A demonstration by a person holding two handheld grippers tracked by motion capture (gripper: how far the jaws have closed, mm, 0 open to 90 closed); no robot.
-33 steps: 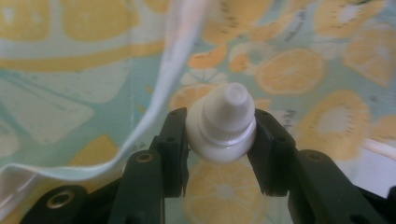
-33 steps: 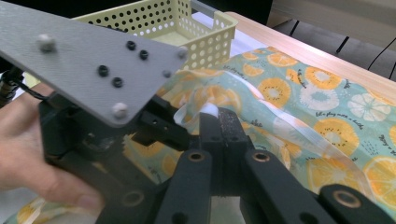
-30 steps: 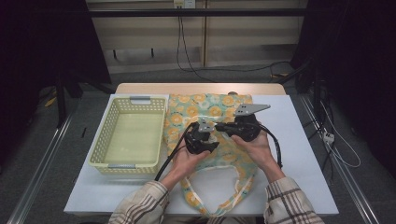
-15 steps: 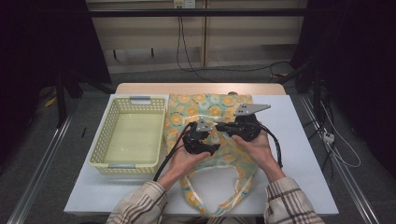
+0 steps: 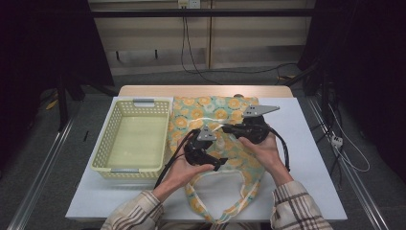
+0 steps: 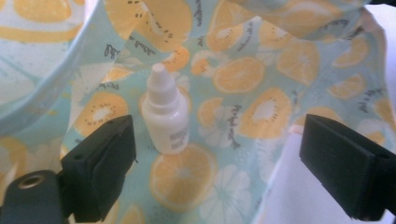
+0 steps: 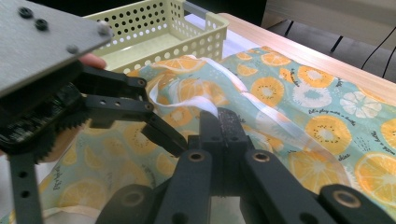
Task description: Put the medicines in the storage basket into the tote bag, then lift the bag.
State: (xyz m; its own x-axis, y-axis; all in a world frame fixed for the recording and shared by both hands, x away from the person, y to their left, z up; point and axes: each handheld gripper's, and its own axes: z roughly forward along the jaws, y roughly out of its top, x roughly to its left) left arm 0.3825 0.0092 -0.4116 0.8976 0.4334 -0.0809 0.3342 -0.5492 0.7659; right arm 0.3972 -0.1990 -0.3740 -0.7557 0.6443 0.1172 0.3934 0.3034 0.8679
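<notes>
Having just opened wide, the left hand-held gripper (image 6: pixel 215 172) frames a dropper bottle (image 6: pixel 166 115), seemingly untouched, inside the bag (image 6: pixel 261 84).

Small dark cursive words printed on fabric bag (image 6: pixel 261 70), repeated beside orange and kiwi slices; too blurred to read. Same script on bag in right gripper view, also illegible. Faint grey print on small white dropper bottle (image 6: pixel 166 112), lower front; unreadable.

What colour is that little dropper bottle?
White; the dropper bottle shows best in the left gripper view.
</notes>
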